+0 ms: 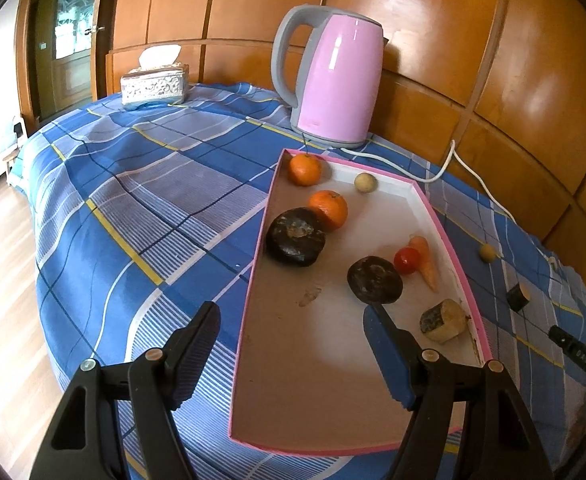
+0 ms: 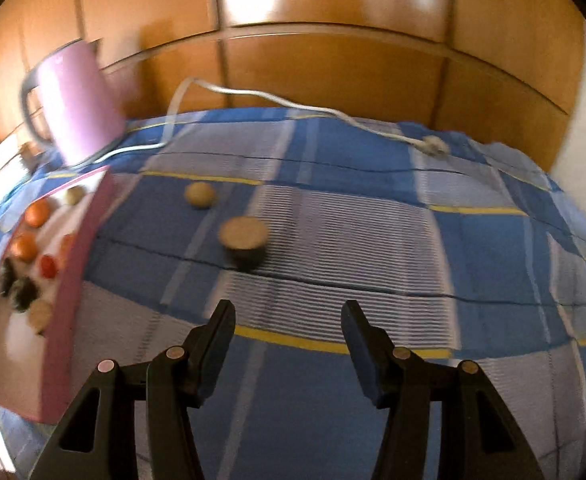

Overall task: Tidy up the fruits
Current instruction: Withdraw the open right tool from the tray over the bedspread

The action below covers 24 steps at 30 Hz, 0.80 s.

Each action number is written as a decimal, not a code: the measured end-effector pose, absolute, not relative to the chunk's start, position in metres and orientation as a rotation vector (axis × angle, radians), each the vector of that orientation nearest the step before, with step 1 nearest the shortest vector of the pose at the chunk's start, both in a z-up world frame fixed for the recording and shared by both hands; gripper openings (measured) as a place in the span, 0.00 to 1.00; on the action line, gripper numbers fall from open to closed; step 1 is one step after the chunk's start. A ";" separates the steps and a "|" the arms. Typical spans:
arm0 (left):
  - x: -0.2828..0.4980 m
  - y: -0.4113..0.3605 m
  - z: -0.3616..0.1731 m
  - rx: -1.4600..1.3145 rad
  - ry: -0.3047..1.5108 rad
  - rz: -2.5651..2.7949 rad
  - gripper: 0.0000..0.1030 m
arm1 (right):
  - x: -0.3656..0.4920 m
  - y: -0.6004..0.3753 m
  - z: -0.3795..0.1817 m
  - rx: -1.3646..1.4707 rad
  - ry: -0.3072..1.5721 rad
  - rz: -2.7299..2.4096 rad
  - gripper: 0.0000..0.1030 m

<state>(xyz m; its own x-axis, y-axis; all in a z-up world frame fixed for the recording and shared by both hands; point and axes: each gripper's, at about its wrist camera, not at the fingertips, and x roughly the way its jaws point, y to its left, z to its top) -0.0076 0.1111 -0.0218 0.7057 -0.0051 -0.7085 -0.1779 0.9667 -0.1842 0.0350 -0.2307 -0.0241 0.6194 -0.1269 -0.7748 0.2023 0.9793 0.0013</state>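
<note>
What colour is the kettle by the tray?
The kettle is pink with a grey handle and base, clearest in the left wrist view.

Right wrist view, smeared throughout by motion: the pink kettle (image 2: pixel 79 108) at far left, the tray (image 2: pixel 81 256) and the fruits in it appear only as soft blobs; the two dark pieces (image 2: pixel 19 284) cannot be identified. The cut piece (image 2: pixel 243 240) on the bed has an unclear outline. Left wrist view: the far orange (image 1: pixel 304 169) hides the kettle's base edge; the right tongs (image 1: pixel 581 350) are cut off at the right margin, their jaws unseen there.
</note>
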 end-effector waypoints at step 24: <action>-0.007 0.087 -0.010 -0.170 0.769 0.033 0.72 | -0.008 -0.354 -0.060 0.216 0.861 -0.638 0.60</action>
